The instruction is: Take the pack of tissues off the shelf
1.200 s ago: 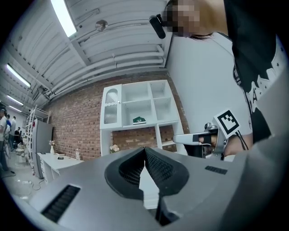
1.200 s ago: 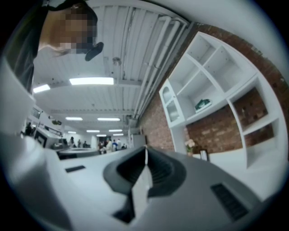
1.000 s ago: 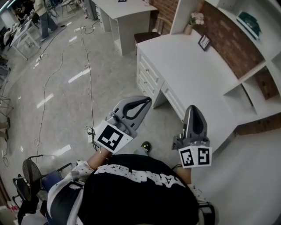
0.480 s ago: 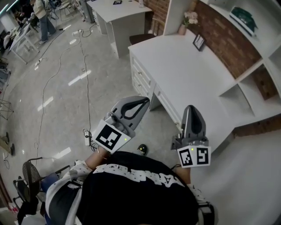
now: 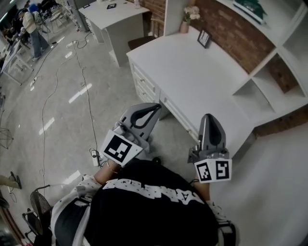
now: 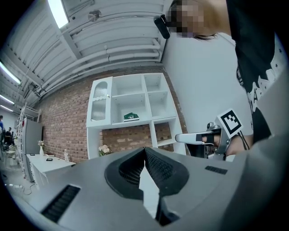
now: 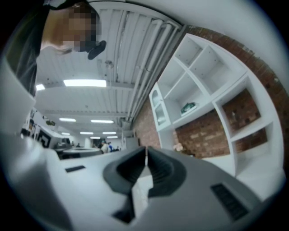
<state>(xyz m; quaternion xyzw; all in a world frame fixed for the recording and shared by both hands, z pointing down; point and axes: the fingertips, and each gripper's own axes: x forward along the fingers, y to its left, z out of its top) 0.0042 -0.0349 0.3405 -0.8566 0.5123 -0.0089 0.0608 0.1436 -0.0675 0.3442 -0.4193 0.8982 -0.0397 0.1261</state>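
Left tool [image 5: 155, 106] and right tool [image 5: 210, 117], jaws closed on nothing, side by side just short of white counter [image 5: 192, 72]. Farther along, picture frame [image 5: 204, 38] and flowers [image 5: 188, 13] against brick wall [image 5: 231, 29]. Green pack of tissues [image 5: 250, 6] high on white shelf [image 5: 284, 53], well apart from both. Cables [image 5: 85, 91] across grey floor [image 5: 62, 110] at left.

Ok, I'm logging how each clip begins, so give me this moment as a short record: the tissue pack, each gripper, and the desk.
tissue pack: green, lying in the centre compartment of the white shelf unit, untouched
left gripper: shut, nothing between the jaws, held in front of the person's body
right gripper: shut, nothing between the jaws, held beside the left one
desk: white, below the shelves; flowers and a small picture frame at its far end
task stage: reach toward the shelf not yet begun
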